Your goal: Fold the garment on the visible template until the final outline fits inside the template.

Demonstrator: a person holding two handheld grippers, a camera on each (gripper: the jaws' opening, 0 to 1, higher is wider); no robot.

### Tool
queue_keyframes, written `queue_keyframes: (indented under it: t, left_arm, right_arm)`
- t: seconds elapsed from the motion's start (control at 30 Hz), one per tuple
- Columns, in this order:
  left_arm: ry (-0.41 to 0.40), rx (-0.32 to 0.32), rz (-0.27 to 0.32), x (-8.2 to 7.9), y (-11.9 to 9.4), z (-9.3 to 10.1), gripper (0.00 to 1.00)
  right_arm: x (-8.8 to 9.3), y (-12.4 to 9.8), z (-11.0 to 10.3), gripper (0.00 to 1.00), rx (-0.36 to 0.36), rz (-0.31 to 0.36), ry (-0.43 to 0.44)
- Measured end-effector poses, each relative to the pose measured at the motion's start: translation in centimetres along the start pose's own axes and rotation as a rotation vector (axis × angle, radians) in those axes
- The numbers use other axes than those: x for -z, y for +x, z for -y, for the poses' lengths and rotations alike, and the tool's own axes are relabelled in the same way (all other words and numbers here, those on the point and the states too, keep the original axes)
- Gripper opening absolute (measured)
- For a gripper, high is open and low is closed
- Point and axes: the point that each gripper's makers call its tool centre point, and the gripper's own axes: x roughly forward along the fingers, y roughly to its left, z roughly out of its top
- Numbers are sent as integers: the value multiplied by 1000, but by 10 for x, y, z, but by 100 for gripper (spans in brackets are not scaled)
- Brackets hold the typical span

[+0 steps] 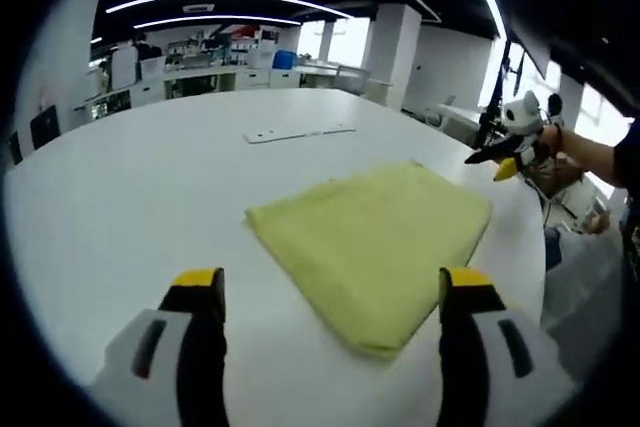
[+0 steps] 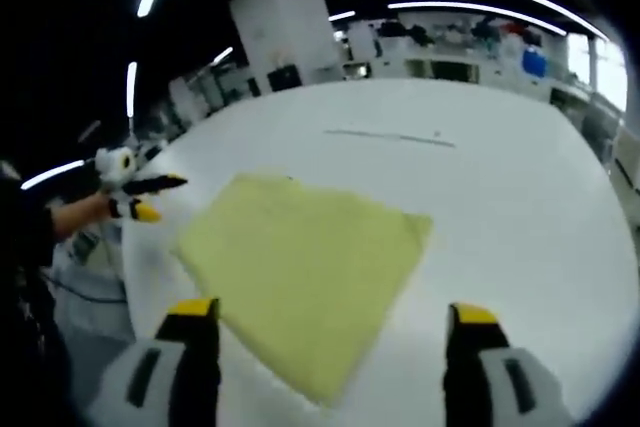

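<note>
One yellow-green garment (image 1: 372,247), folded into a flat four-sided shape, lies on a white table (image 1: 130,207); no template outline can be made out beneath it. One thin white strip (image 1: 298,133) lies on the table beyond the garment, well apart from it. Left gripper (image 1: 332,292): jaws spread wide, holding nothing, raised above the table on the near side of the garment. Right gripper (image 2: 330,322): jaws likewise wide apart and empty, above the garment's near edge (image 2: 300,257). Each gripper also appears in the other's view, off the table edge beside the garment, held in a hand (image 1: 549,137).
</note>
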Motion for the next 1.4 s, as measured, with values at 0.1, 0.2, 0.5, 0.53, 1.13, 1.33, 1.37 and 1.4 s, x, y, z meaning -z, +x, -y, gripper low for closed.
queue_keyframes:
  t: [0.1,0.2,0.5,0.53,1.13,1.33,1.37,1.4]
  left_arm:
    - [9,-5,-21,9,-6,3,83]
    - [19,-4,-44,20,-12,10,79]
    - [-30,-19,-80,53,-17,16,62]
    - [-34,-19,-80,54,-17,17,59]
    - [-140,58,-99,71,-5,35,13]
    - [-158,70,-83,69,-3,36,5]
    - [-160,69,-81,70,-3,35,4]
    - [-167,66,-81,70,-2,35,3]
  right_arm:
    - [8,-4,-3,92,-2,-5,2]
    - [18,-9,-7,88,2,-9,6]
    - [49,-9,-7,76,22,-23,42]
    - [51,-9,-7,73,23,-21,46]
    - [76,-6,-9,23,31,-19,28]
    - [73,-4,-10,13,25,-4,31]
    - [72,-3,-9,12,27,-2,34]
    - [72,-3,-8,9,28,0,38]
